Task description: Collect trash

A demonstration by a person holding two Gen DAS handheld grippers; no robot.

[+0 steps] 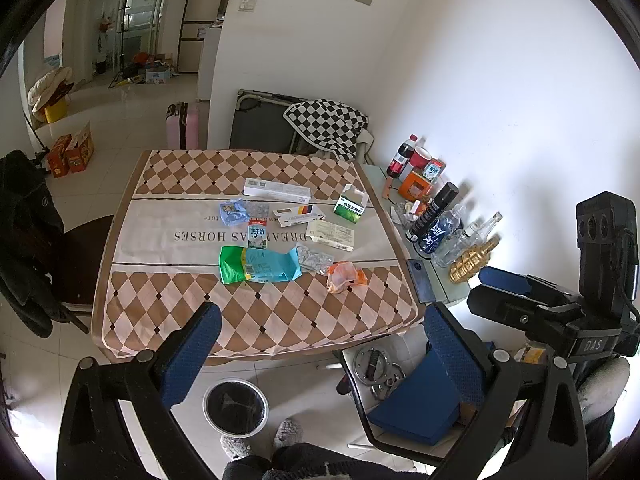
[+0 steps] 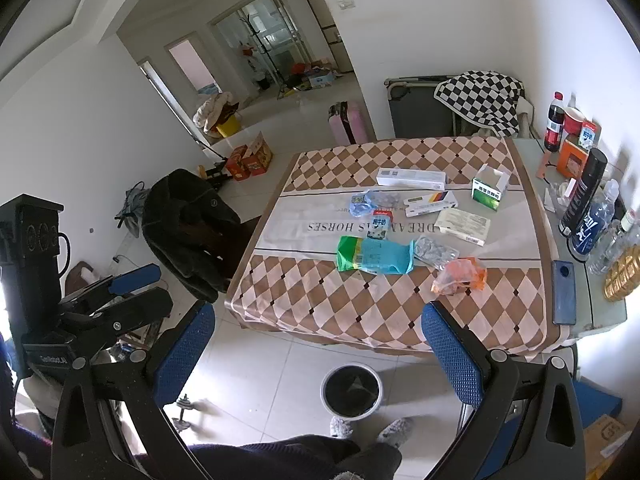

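opening step, nothing collected: wrappers and cartons, orange wrapper (image 2: 460,274) nearest, scattered mid-frame on table (image 2: 400,320); bin (image 2: 351,390) below on floor; left gripper (image 1: 320,344) and right gripper (image 2: 320,344) jaws apart, empty; next, likely reach down to the wrapper.

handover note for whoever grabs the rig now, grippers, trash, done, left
Left gripper: open, empty, held short of the table.
Right gripper: open, empty, also short of the table.
Trash lies mid-cloth on the brown checked tablecloth: green and blue plastic bag, crumpled orange wrapper, small milk carton, blue crumpled wrapper, silver blister packs, white medicine boxes, open green box.
Round black-lined bin stands on the floor before the table.
Done: nothing visibly binned.
Left: all of it.
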